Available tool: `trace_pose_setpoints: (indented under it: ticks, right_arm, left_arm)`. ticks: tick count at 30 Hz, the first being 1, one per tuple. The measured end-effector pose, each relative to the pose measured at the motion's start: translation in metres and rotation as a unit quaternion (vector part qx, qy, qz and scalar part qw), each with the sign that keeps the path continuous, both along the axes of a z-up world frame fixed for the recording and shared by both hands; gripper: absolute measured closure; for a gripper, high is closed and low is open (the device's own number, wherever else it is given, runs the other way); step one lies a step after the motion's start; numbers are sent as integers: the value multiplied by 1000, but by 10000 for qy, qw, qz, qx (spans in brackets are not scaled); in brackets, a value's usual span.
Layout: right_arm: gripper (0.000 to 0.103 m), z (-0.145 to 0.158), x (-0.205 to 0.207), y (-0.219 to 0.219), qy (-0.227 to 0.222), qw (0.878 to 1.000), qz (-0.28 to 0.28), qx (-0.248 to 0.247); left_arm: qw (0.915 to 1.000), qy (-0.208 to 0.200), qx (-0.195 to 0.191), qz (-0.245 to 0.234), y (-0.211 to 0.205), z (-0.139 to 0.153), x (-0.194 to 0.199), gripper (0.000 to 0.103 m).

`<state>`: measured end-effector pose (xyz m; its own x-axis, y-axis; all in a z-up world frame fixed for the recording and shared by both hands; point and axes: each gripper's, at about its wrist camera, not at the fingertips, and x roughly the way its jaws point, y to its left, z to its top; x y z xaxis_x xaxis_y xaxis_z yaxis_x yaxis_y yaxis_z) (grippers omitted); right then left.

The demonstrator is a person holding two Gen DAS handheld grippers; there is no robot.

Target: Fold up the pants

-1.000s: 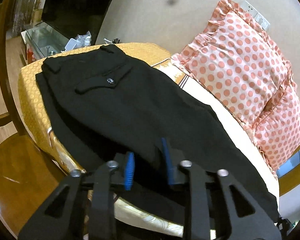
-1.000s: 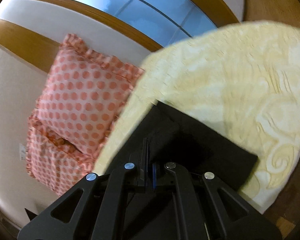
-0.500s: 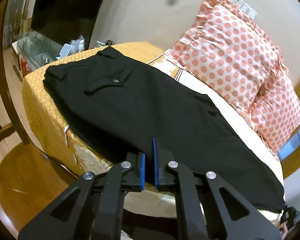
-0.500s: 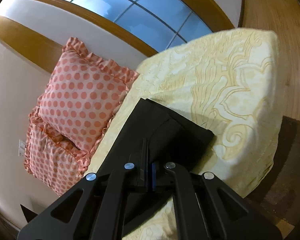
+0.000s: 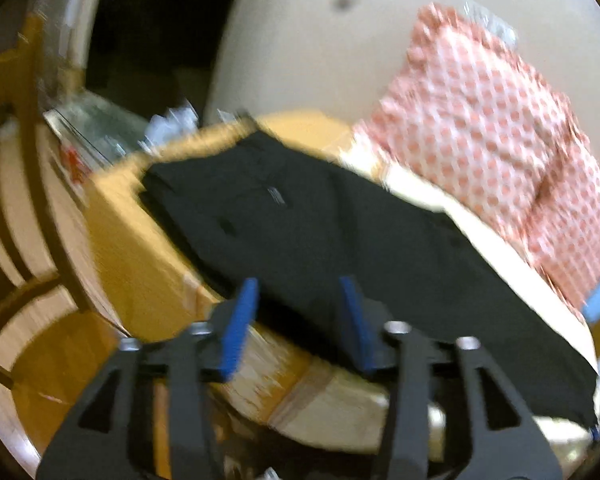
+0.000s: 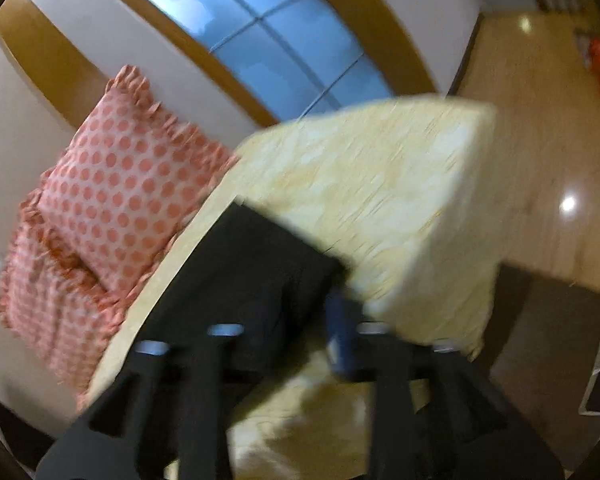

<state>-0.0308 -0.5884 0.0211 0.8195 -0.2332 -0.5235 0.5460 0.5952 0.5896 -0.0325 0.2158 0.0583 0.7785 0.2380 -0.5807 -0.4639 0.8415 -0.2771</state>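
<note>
Black pants [image 5: 320, 224] lie flat and lengthwise along a cushioned bench, waistband at the far left, leg hems at the near right. My left gripper [image 5: 300, 320] is open with blue pads, just in front of the pants' near edge, holding nothing. In the right wrist view the leg end of the pants [image 6: 244, 264] lies on the yellow cushion [image 6: 380, 184]. My right gripper [image 6: 288, 332] is open over the hem and front edge; its blue right pad [image 6: 340, 332] shows, the left pad is hidden against the black cloth. Both views are motion-blurred.
Two pink polka-dot pillows [image 5: 496, 132] lean on the wall behind the bench, also in the right wrist view [image 6: 120, 184]. A wooden chair [image 5: 24, 216] stands at the left. A glass table [image 5: 96, 120] with clutter is beyond. Wooden floor [image 6: 540, 140] lies right of the bench.
Both grippers were shut on the pants' near edge half a second ago. Both have opened, let go of the cloth and pulled back. The pants now lie flat.
</note>
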Motion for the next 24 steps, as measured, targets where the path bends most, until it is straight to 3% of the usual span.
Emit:
trace_pose_setpoints:
  ticks: [2,5,10,12,16,18,20,22,24]
  right_arm:
    - [22,6,-10,-5,-181,9995,-180,-181]
    - [31,9,-6,-12,-204,9993,-115,-300]
    - [43,-7,8,-14,-85,9999,-74,-112]
    - [49,-7,10,-4,-130,9997,186,-84]
    - [50,-7,16,34,-118,9950,927,-338]
    - [53,-10,16,44,-262,9918,1231,-218]
    - [60,-15,12,43,-476,9921,1158,-62]
    - [77,-20,10,36,-613,9933,966,186]
    - [88,-26,10,28,-726,9936,755,427]
  left_arm:
    - [9992,-286,237,162,-1,12,-7,34]
    - [9981,-438,425,-70,-11,22,2,26]
    - [9961,-264,211,-817,-40,11,37,24]
    - [9949,-108,214,-980,-49,2,48,23]
    - [9928,141,96,-1186,-56,-16,62,21]
    - [9923,208,-10,-1220,-56,-24,65,18]
    - [9918,206,-45,-1259,-56,-29,66,15]
    - [9912,179,17,-1314,-58,-31,65,13]
    - [9895,154,113,-1435,-61,-32,64,7]
